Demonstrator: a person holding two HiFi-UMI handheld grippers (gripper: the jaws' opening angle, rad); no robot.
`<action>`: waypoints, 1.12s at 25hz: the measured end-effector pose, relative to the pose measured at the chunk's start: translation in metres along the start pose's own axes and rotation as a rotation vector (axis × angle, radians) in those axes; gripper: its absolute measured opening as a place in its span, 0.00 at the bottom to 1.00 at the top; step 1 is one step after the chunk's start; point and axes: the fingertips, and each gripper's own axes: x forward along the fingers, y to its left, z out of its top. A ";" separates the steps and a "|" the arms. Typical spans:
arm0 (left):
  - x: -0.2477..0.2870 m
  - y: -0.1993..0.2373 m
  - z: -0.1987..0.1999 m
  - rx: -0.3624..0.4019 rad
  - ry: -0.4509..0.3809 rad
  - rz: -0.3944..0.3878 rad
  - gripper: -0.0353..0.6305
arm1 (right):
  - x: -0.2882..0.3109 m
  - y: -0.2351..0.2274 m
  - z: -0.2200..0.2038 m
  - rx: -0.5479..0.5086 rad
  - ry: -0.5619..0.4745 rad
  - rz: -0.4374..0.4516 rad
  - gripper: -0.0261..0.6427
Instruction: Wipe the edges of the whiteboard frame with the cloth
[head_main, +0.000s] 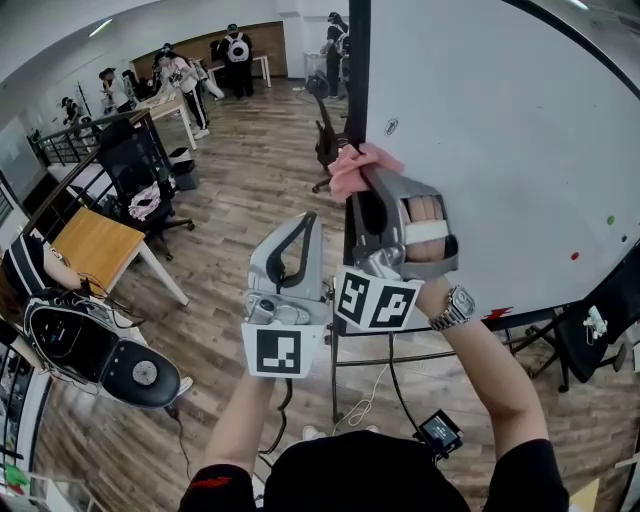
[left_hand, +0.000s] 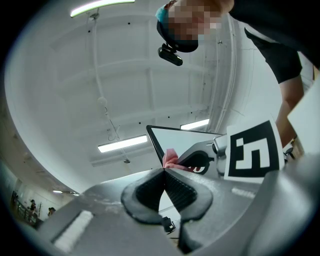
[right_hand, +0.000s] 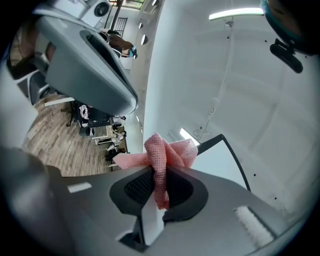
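This looks like a big open-plan office or shared workroom. A pale wood-plank floor runs the length of it. At nine o'clock a wooden desk stands with a black swivel chair just beside it. Toward eleven o'clock, several people gather round a long table, and a black railing stands at ten. A large whiteboard on a wheeled stand fills two o'clock. Overhead, strip lights hang from a white ceiling.
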 end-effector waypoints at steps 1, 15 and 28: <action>0.000 0.001 -0.001 0.000 0.001 0.000 0.05 | 0.000 0.001 0.000 0.013 0.002 0.001 0.11; -0.005 -0.001 -0.021 -0.022 0.047 -0.009 0.05 | -0.006 0.017 -0.007 0.145 -0.025 -0.008 0.11; -0.007 -0.001 -0.039 -0.032 0.079 -0.027 0.05 | -0.010 0.030 -0.012 0.252 -0.028 -0.010 0.11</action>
